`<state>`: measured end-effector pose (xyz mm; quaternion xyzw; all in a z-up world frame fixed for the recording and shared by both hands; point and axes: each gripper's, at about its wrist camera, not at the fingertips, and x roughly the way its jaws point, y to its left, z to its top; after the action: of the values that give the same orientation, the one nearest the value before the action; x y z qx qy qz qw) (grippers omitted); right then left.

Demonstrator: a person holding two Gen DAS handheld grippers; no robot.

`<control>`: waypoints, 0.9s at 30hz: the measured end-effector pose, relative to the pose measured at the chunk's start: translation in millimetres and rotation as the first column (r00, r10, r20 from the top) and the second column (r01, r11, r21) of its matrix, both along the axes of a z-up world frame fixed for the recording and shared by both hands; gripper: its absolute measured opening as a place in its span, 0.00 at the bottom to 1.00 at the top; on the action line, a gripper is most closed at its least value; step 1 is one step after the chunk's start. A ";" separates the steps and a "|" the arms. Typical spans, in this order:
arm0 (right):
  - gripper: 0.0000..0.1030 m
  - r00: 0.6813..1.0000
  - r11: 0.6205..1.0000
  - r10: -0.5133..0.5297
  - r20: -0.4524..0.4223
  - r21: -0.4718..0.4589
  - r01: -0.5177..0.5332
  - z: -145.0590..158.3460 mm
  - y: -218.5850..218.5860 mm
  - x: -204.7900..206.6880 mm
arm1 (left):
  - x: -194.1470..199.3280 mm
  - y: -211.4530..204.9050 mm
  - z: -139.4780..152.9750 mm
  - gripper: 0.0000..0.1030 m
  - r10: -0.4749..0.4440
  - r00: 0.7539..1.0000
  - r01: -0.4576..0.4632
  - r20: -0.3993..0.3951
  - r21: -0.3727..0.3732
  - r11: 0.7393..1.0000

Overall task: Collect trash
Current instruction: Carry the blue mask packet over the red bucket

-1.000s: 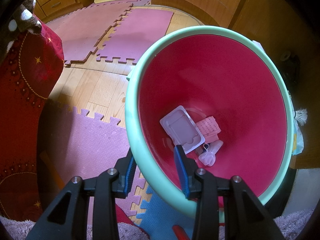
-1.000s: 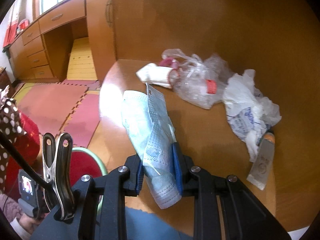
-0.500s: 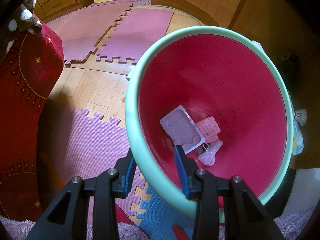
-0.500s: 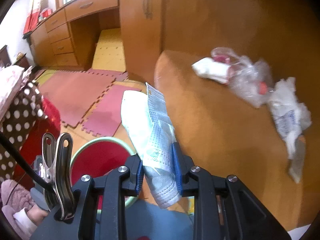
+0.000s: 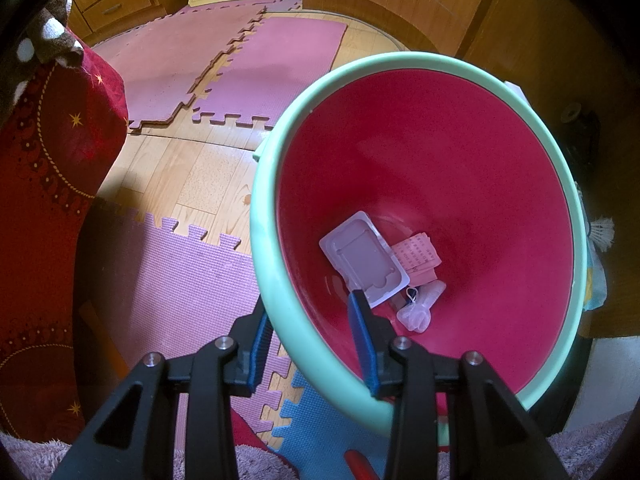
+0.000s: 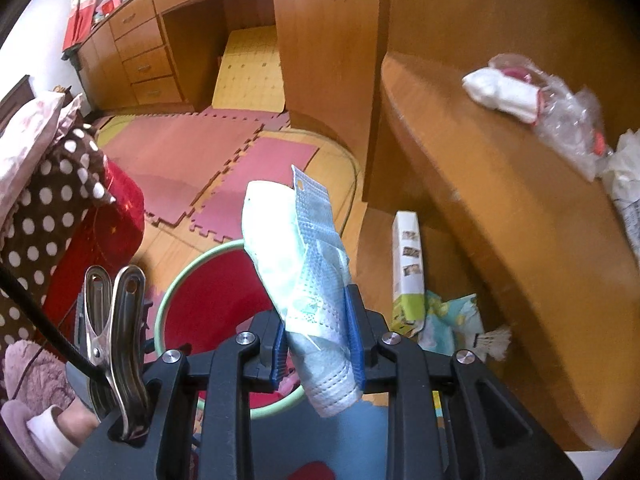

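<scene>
Carrying a crumpled pale-blue disposable face mask (image 6: 308,280) toward the bin, with the right gripper (image 6: 318,336) clamped on the mask's lower half, blue pads pressing both sides and the loose upper end standing up above the jaws

Bracing the red plastic waste bin with a mint-green rim (image 5: 276,272) in the left gripper (image 5: 310,344), one pad outside the near wall and the other inside, pinching the rim and tilting the mouth toward the camera

Showing already at the bin's bottom a clear plastic blister tray (image 5: 362,258), a pink printed slip (image 5: 418,256) and a small knotted clear bag (image 5: 420,308)

Judging the step in hand as the transfer leg: mask lifted clear of the wooden table (image 6: 500,208), hanging above and slightly to the right of the bin mouth (image 6: 188,272) in the right wrist view, not yet over the opening

Calling next for shifting the mask across until centred over the red interior, lowering a little, then parting the jaws; light, limp fabric likely clinging to a pad or catching on the rim, so releasing well inside looks safer

Leaving farther off on the table a rolled white cloth (image 6: 500,90), crinkled clear plastic wrapping (image 6: 568,128) and a white crumpled bag (image 6: 628,176) awaiting collection; beside the table on the floor, a tall white-and-green carton (image 6: 408,264) and a shuttlecock (image 6: 494,340)
</scene>
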<state>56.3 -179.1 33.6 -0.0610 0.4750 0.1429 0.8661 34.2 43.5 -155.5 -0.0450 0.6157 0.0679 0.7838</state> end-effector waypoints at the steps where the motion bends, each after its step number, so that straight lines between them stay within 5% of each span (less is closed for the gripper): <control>1: 0.25 1.000 1.000 0.002 -0.007 0.002 -0.002 -3.4 1.0 -0.1 | 0.1 0.1 0.0 0.38 0.000 1.000 0.000 0.000 0.000 1.000; 15: 0.25 0.986 0.999 0.025 -0.163 0.049 -0.017 -83.8 30.3 -5.4 | 0.3 -0.2 -0.1 0.38 -0.001 1.000 0.001 0.000 0.001 1.000; 27: 0.25 0.972 0.996 0.086 -0.219 0.016 -0.084 -121.4 49.2 -12.9 | 0.0 -3.7 -0.1 0.38 -0.010 1.000 0.010 0.001 0.025 1.000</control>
<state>43.4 -129.9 -87.8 -0.0622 0.5641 0.1874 0.8018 34.2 39.9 -155.6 -0.0322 0.6147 0.0718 0.7849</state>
